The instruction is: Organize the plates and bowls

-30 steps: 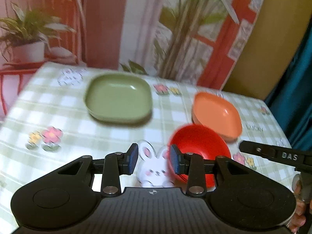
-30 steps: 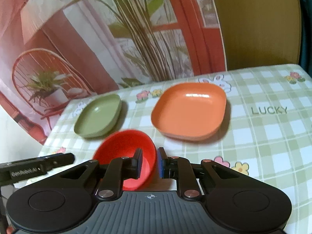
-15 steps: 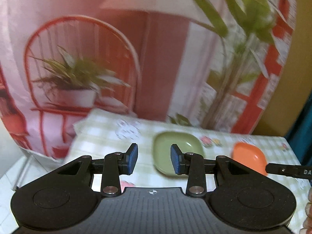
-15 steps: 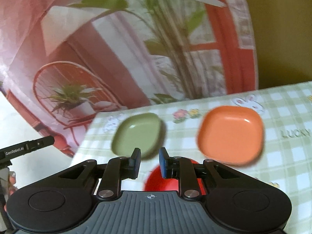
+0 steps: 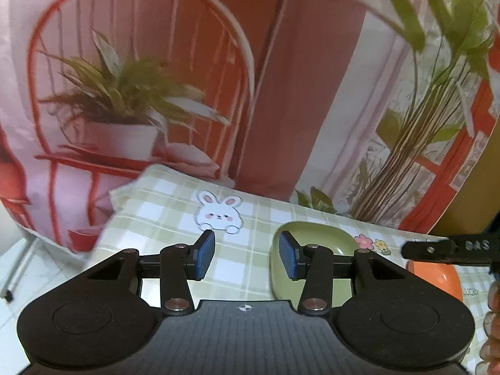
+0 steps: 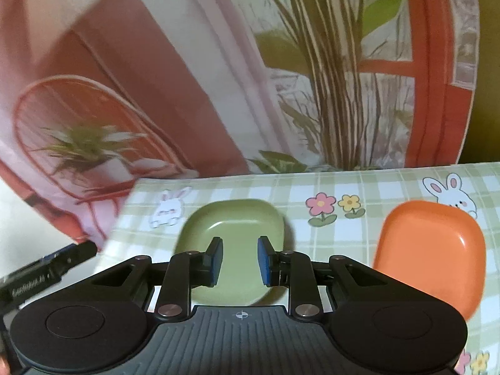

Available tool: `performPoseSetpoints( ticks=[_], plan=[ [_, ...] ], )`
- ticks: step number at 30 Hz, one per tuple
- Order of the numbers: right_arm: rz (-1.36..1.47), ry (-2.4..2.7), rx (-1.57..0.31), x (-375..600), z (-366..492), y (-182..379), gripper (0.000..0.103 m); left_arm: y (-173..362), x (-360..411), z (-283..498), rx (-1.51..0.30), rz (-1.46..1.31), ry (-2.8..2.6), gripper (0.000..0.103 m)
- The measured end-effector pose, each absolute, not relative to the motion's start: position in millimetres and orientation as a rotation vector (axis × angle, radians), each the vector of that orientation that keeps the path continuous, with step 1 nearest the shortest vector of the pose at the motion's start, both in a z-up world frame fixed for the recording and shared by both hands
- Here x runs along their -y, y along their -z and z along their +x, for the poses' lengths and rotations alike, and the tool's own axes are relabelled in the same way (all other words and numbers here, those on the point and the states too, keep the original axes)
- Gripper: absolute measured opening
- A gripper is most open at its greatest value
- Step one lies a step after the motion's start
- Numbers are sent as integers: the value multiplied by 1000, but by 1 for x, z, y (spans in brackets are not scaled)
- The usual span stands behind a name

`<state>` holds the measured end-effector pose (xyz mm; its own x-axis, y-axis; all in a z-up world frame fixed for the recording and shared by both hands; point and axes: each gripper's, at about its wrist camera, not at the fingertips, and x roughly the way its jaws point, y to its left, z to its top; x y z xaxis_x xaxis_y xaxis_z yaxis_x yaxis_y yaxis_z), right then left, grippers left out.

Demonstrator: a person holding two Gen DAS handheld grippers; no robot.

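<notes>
**Both claws swing over to the green plate**

Red bowl gone from both views now; a second ago sat low in the middle of each. Instead, green plate fills the middle of the right view, right behind the right claw. Jaws narrow but opening, nothing between them. Left claw wider and opening too, holding nothing; green plate at lower right of its view, partly behind one finger. Orange plate flat on the counter, far right, apart from the green one. Looks like the green plate gets picked next. No stacking done yet.
</notes>
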<state>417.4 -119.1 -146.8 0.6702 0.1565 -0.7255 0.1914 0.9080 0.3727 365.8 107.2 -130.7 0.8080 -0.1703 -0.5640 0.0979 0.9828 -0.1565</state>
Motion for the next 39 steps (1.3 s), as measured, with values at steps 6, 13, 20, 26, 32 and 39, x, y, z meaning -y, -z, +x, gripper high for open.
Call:
performPoseSetpoints(
  ticks=[6, 13, 20, 26, 32, 39],
  plan=[
    [437, 79, -950, 124, 451, 181, 25, 169, -89, 402, -683, -143, 188, 49],
    [446, 113, -1016, 127, 464, 202, 26, 197, -86, 421, -749, -209, 203, 49],
    [438, 135, -1083, 118, 470, 218, 25, 208, -86, 423, -779, -251, 202, 48],
    [440, 126, -1080, 113, 467, 217, 12, 213, -84, 420, -774, -224, 183, 14],
    [447, 92, -1069, 104, 458, 205, 7, 206, -90, 408, -768, -218, 165, 13],
    [473, 6, -1012, 82, 433, 173, 8, 165, -108, 372, -710, -198, 121, 13]
  ],
)
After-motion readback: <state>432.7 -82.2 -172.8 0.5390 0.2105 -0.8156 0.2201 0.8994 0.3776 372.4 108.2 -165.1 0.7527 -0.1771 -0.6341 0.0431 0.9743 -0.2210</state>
